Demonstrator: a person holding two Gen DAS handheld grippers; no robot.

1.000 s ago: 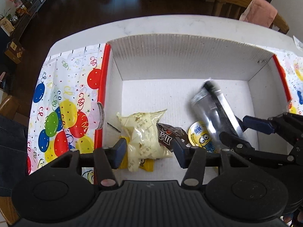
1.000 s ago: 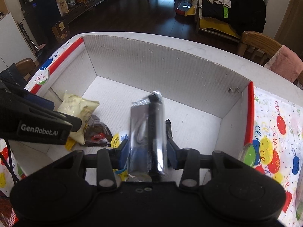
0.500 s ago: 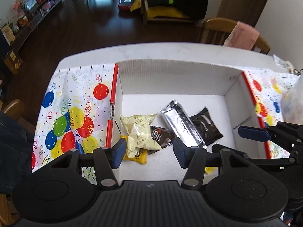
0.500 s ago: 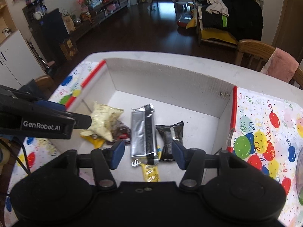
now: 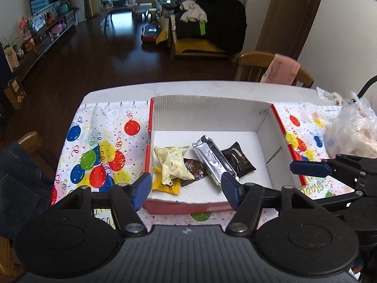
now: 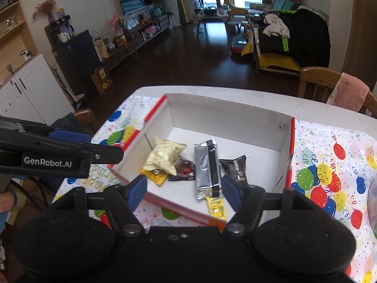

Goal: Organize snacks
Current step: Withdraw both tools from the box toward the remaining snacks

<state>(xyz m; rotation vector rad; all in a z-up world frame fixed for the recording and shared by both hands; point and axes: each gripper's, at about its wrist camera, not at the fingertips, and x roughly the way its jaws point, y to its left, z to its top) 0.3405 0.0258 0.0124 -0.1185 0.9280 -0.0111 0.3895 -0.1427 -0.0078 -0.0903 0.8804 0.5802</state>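
Snack packets sit in the white cardboard box on the surface — silver foil bar, pale yellow pouch — light, crinkly, slippery, best pinched mid-body; left hand-held gripper and right hand-held gripper both empty, jaws opening.

From my left wrist view the clear plastic bag runs off the right edge, and the brown packet and the yellow packet lie partly buried under the pale cream pouch — their print is too small for me to read. On my right wrist view the near red wall of the box is smeared, and the gripper's own body covers the counter's near edge.
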